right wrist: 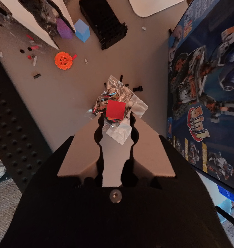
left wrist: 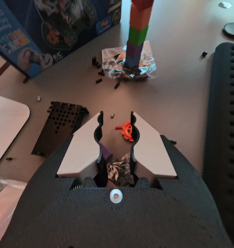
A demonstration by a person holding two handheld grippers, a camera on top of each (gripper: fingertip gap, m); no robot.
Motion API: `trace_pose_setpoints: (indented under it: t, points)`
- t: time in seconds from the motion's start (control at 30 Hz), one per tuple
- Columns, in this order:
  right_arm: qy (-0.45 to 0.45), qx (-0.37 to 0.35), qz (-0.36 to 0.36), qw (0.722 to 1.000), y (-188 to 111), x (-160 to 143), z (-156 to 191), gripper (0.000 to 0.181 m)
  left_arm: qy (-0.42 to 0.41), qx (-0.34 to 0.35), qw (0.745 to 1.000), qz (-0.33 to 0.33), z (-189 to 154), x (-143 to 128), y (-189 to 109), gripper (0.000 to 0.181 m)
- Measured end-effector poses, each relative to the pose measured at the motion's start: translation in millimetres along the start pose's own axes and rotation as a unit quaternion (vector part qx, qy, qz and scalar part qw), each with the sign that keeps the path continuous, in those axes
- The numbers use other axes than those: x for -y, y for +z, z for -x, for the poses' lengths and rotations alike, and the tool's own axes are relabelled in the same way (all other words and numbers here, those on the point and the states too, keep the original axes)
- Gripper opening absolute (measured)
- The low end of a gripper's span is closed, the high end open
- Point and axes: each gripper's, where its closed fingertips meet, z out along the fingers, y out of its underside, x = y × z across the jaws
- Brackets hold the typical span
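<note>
— Spread apart, the left gripper is shown with nothing pinched. A purple block and a crumpled bag are seen below its fingers, and an orange gear lies just beside the right one.

— And the right gripper?

— Likewise held apart and empty, pointed straight down over the red top block. Contact cannot be told. The block tower is stood on a clear parts bag; that footing is judged unsteady.
</note>
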Motion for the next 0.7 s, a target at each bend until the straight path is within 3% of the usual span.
trace_pose_setpoints:
  t: [0.33,0.7]
  points:
    - [-0.02,-0.053,-0.096,0.994,-34.1,20.3,12.7,0.038,0.008,0.099,0.987,0.13,42.8,-52.0,-11.1,0.042]
    - [-0.033,-0.059,-0.138,0.988,-38.3,26.8,36.3,0.031,0.057,0.159,0.971,0.17,53.9,-54.6,10.5,0.028]
